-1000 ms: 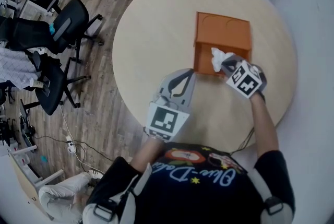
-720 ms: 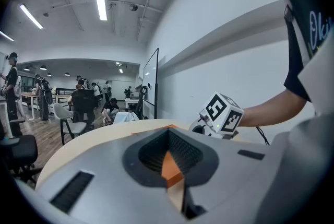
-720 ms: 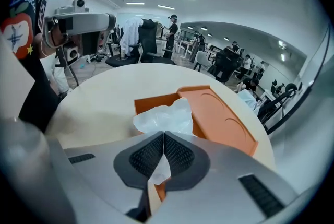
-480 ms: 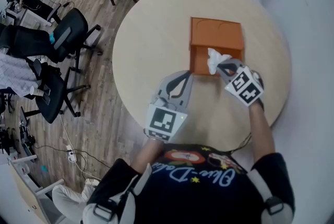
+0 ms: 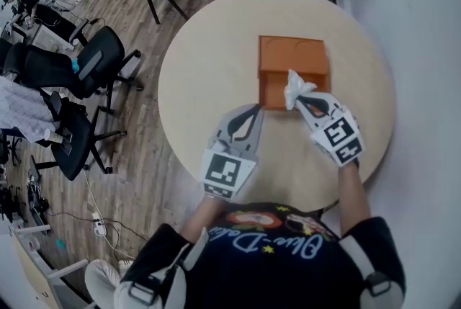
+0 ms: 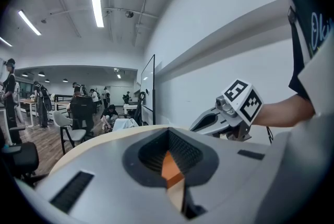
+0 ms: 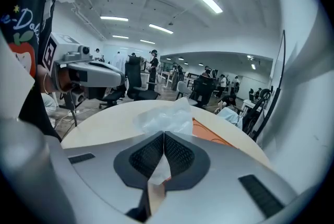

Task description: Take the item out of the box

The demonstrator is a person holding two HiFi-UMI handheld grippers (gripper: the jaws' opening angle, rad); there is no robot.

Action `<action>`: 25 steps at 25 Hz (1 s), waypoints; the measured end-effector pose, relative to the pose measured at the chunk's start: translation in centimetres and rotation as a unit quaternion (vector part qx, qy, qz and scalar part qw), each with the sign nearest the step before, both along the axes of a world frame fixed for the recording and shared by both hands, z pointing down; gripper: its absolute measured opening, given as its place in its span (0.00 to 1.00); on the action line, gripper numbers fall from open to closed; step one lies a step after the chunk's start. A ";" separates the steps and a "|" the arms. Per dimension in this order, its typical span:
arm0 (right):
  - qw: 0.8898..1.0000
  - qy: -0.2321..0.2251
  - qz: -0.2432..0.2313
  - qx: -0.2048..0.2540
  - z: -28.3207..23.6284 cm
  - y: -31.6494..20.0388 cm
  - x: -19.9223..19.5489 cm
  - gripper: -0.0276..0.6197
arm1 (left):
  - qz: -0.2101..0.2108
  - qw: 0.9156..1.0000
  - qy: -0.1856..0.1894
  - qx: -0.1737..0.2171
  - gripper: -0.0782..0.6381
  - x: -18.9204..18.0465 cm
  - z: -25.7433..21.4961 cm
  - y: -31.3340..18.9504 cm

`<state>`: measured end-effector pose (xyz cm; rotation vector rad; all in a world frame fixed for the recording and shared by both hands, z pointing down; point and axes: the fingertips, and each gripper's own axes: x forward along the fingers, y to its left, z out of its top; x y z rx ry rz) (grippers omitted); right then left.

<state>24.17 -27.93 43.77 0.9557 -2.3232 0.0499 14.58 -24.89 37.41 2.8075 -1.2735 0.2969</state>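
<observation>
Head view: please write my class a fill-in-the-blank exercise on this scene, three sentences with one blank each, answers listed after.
1. The right gripper is shut on a crumpled item whose colour is ____.
2. The orange box stands on a table whose top is ____ in shape.
3. The left gripper, jaws together, holds ____.
Missing words: white; round; nothing.

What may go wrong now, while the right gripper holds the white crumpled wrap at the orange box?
1. The right gripper pinches only an edge of the white crumpled plastic wrap; the thin film may slip out or tear on lifting.
2. The wrap hangs at the front wall of the orange cardboard box and may catch there and drag it, though the left gripper seems to pinch its corner.
</observation>
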 end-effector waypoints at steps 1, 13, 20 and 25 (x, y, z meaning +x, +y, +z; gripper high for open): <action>1.000 -0.011 0.003 0.006 -0.7 0.2 -0.2 0.05 | 0.001 1.000 -0.001 0.001 0.09 0.0 -0.1 0.2; 0.993 -0.100 0.021 0.051 -5.3 3.5 -0.7 0.05 | 0.008 1.000 -0.005 0.021 0.09 0.8 -1.5 1.6; 0.984 -0.152 0.030 0.083 -6.7 4.2 -0.7 0.05 | 0.016 1.000 -0.003 0.025 0.09 1.2 -2.1 2.2; 0.983 -0.162 0.030 0.083 -6.8 4.5 -0.8 0.05 | 0.017 0.999 -0.005 0.026 0.09 1.3 -2.1 2.3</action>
